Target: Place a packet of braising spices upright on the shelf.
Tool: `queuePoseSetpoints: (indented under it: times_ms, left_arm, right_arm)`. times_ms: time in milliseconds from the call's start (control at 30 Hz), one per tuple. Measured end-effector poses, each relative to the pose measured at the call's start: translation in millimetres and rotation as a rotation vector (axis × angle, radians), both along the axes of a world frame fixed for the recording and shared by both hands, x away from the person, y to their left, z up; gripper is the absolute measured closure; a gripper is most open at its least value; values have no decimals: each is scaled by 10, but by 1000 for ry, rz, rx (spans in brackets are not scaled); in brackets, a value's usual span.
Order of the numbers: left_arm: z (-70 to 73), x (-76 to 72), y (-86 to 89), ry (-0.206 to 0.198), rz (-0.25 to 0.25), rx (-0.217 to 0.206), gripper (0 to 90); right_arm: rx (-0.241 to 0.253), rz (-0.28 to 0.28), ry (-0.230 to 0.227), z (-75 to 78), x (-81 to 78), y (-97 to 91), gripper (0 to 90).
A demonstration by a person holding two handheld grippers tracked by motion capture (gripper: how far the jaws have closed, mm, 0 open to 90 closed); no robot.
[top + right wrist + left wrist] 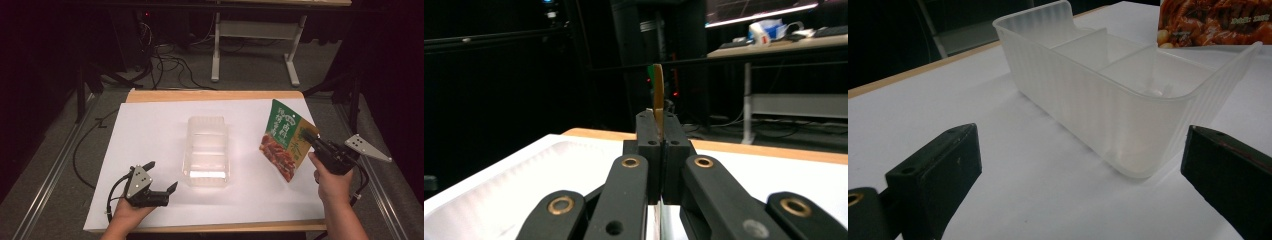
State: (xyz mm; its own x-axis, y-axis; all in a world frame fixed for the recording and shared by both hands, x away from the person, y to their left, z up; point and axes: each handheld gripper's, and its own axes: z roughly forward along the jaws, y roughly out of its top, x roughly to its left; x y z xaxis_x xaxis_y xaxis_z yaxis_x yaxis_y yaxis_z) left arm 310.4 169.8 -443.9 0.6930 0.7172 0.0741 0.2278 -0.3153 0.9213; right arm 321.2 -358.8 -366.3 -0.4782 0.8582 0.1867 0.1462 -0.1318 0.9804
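Above the right part of the bench, one flat green-and-orange printed food pouch [285, 140] hung clear of the surface, tilted, with the right gripper [312, 138] clamped on its right edge. In the right gripper view the two black jaws stood pressed together with the thin edge of the pouch [657, 95] rising upright between them. The pouch was near the bench's right edge, and bare white surface lay between it and the single clear ribbed plastic container [207, 150] at the middle of the bench. That container [1108, 95] was rectangular, open at the top and split into three compartments, all without contents as far as could be seen. Open room lay on every side of it. At the near left corner, the left gripper [161, 176] rested low over the surface, its jaws spread wide with nothing between them, pointing toward the container's near end but well apart from it. Two grippers, one pouch and one container were counted. The bench [150, 125] carried a white sheet with a wooden rim at front and back; the room beyond was dark, with a grey floor, cables and a white-legged table frame [255, 45].
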Motion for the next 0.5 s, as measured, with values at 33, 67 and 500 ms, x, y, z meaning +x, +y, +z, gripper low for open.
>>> queuePoseSetpoints:
  times_ms: [33,67,500]
  left_arm:
    - [0,1,1,-2,1,-1,35]
    - [1,0,3,-2,1,-2,35]
    - [4,-2,4,-5,4,-2,35]
  right_arm:
    - [-3,-9,-4,5,-3,-2,900]
    - [-5,-19,-9,9,-8,-8,900]
    - [14,-71,-41,55,-54,-115,900]
